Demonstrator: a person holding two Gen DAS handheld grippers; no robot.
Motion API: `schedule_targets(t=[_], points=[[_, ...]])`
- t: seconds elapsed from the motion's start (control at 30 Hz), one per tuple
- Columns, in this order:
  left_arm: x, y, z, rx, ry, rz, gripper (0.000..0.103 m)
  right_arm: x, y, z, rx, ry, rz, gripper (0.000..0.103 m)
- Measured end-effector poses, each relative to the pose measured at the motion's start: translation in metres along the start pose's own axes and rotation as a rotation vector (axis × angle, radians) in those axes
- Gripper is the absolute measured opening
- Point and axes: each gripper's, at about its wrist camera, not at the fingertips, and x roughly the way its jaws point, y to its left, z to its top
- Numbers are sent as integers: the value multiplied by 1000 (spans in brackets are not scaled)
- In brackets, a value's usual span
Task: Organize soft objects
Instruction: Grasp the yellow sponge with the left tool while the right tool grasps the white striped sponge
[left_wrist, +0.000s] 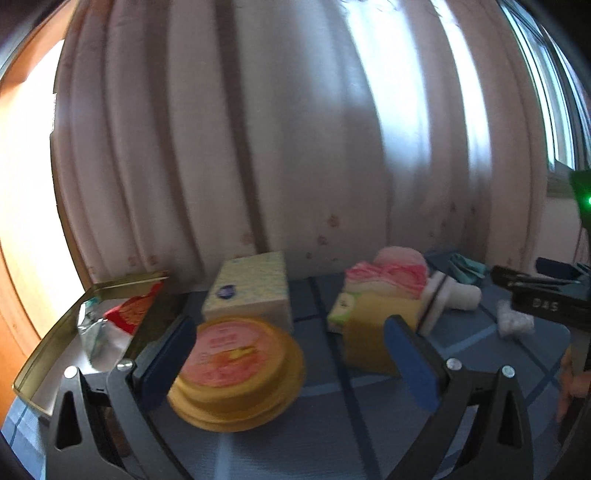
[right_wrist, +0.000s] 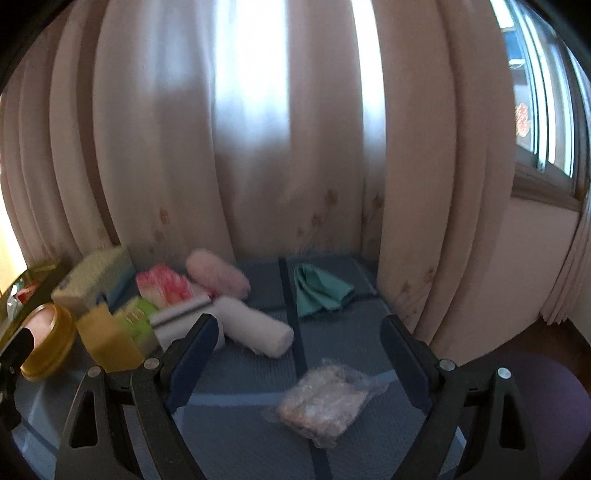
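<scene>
My left gripper (left_wrist: 291, 354) is open and empty, its jaws wide apart above the table, with a round yellow tub with a pink lid (left_wrist: 236, 369) just behind its left finger. A yellow sponge block (left_wrist: 373, 332) sits by its right finger. My right gripper (right_wrist: 299, 354) is open and empty over a clear plastic bag of brownish stuff (right_wrist: 325, 398). Ahead lie a white rolled towel (right_wrist: 255, 328), a pink rolled towel (right_wrist: 218, 277), a pink-and-white folded cloth (right_wrist: 166, 288) and a teal cloth (right_wrist: 321, 288).
A tissue box (left_wrist: 251, 288) stands behind the tub. A gold metal tray (left_wrist: 48, 343) with foil and red packets sits at the left. A curtain (right_wrist: 258, 147) hangs behind the blue checked table (right_wrist: 240, 369). A purple seat (right_wrist: 535, 391) is at the right.
</scene>
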Motion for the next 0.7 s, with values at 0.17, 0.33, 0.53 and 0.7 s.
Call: schedule_targets(t=[0.17,0.33,0.53,0.7], points=[[16,-26,5,67,47,-62,103,25,-10,0,26,121,79,91],[40,-44,12,80,117,-92,103,37,-10,1,7,157,115,91],[69,-57,19,71,199,-132,100,26,-18,3,41,106,162,91],[87,-51,15,21,297,-198,64,15,-24,3,94,38,254,91]])
